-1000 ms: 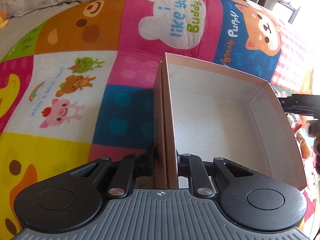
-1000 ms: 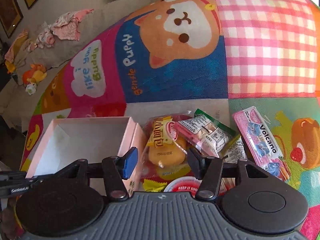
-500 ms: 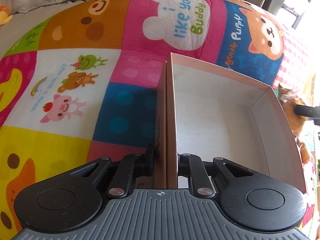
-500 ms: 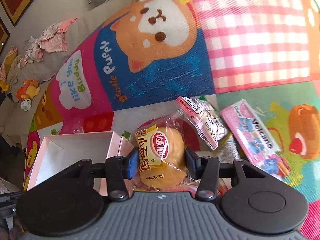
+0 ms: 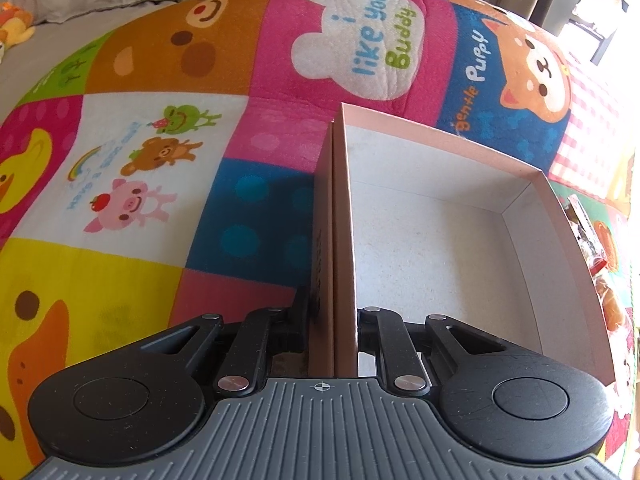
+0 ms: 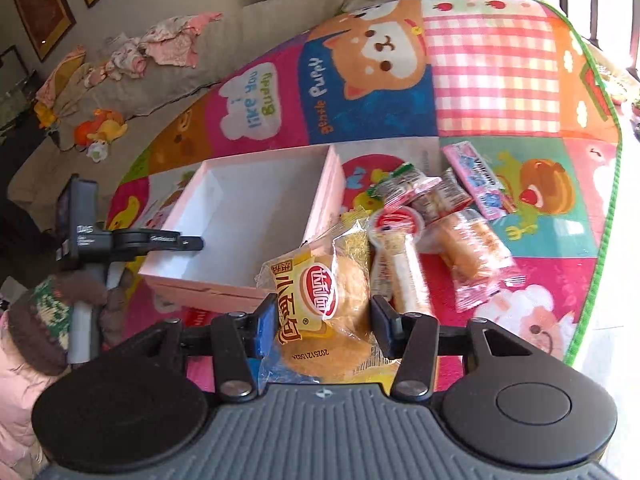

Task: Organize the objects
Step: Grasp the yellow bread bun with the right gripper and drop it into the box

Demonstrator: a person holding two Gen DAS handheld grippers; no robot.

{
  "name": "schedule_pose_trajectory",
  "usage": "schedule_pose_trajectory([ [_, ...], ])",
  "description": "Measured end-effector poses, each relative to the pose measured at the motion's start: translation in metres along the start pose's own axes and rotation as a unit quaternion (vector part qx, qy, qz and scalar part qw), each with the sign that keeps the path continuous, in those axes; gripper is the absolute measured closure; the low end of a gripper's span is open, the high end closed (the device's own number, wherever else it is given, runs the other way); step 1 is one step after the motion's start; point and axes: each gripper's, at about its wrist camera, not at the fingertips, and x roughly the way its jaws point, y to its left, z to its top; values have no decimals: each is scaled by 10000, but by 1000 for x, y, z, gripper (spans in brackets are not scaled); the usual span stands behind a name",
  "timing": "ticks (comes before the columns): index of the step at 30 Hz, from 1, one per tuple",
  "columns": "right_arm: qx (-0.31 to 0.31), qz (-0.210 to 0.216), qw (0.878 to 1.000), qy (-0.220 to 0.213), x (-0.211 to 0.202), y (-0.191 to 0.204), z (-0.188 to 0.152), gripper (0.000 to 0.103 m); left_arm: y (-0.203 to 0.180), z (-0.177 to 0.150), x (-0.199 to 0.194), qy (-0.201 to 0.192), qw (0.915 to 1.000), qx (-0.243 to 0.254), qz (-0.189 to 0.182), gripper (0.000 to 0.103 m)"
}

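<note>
My left tongs (image 5: 333, 340) are clamped on the wall of the pink box (image 6: 256, 216), which sits empty on the play mat (image 6: 492, 72). My right tongs (image 6: 322, 322) grip the bun packet (image 6: 320, 312), lifted beside the box. I judge the next move is to carry it over the rim and release.

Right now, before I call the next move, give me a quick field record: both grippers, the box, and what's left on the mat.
left gripper: shut on the near wall of the pink box, steadying it
right gripper: shut on the packaged bun, lifted above the mat
pink box interior: nothing visible inside
snack pile: on the play mat, right of the box; several wrapped snacks remain
pink Volcano packet: flat on the mat, at the far edge of the pile
suggested next move: probably carry the bun over the box and release
</note>
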Motion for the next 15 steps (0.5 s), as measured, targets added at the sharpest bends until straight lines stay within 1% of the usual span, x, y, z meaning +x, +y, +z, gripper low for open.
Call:
schedule_pose_trajectory([
  [3, -156, 362, 9989, -241, -2, 28, 13, 55, 0, -1, 0, 2, 10000, 4, 15, 87],
  [6, -165, 645, 9960, -594, 5, 51, 43, 55, 0, -1, -1, 24, 10000, -19, 16, 87],
  [9, -14, 804, 9926, -906, 30, 68, 81, 54, 0, 1, 0, 38, 10000, -27, 25, 87],
  [10, 16, 879, 9914, -970, 43, 72, 93, 49, 0, 1, 0, 41, 10000, -40, 21, 87],
  [11, 38, 901, 9911, -975, 54, 75, 101, 36, 1, 1, 0, 44, 10000, -50, 11, 86],
  [12, 78, 867, 9914, -983, 65, 77, 108, 33, 1, 1, 0, 48, 10000, -59, 0, 86],
  [15, 281, 781, 9929, -857, 87, 70, 110, 33, 3, 1, 0, 50, 9999, -95, -55, 86],
])
